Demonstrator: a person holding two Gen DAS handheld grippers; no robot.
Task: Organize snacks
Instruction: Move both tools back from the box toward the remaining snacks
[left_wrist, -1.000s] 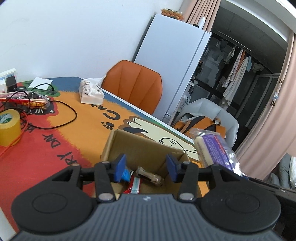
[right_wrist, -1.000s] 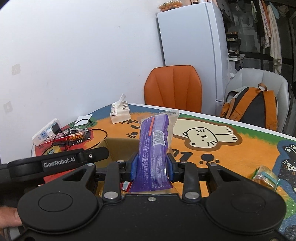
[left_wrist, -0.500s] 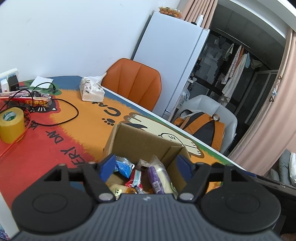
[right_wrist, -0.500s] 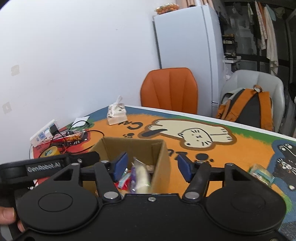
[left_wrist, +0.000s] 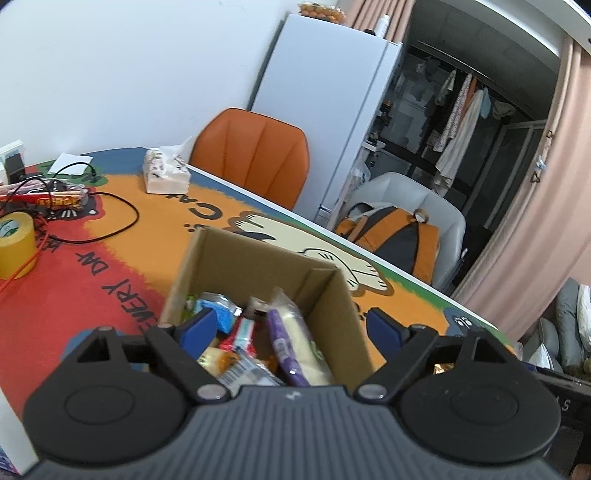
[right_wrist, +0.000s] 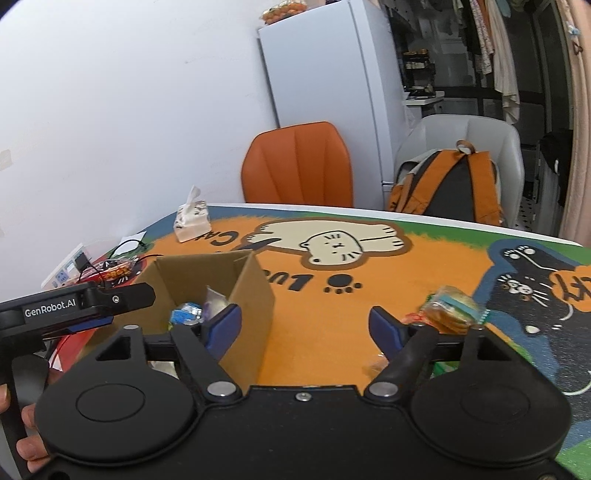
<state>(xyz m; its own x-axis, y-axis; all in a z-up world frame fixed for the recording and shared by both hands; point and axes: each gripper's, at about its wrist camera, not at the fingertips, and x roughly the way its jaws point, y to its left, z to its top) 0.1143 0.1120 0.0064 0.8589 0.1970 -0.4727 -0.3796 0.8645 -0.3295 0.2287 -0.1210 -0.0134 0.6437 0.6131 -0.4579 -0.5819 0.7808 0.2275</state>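
An open cardboard box (left_wrist: 258, 266) stands on the cartoon-cat table mat and holds several snack packets, among them a purple-and-white wafer packet (left_wrist: 295, 339). My left gripper (left_wrist: 290, 328) is open and empty, hovering over the box's near side. My right gripper (right_wrist: 306, 326) is open and empty, just right of the box (right_wrist: 251, 295), above bare mat. A clear packet of snacks (right_wrist: 452, 308) lies on the mat past my right finger, with more wrappers (right_wrist: 375, 363) partly hidden under the gripper. The left gripper's body (right_wrist: 74, 308) shows at the left of the right wrist view.
A tissue pack (left_wrist: 164, 173), a yellow tape roll (left_wrist: 14, 243), black cables (left_wrist: 110, 221) and a red snack packet (left_wrist: 55, 199) lie at the table's left. An orange chair (left_wrist: 255, 155), a grey chair with a backpack (left_wrist: 391, 236) and a white fridge (left_wrist: 321, 110) stand beyond the far edge.
My right gripper opened and let the purple wafer packet fall into the box, then moved right of the box. My left gripper opened wider and drew back over the box.
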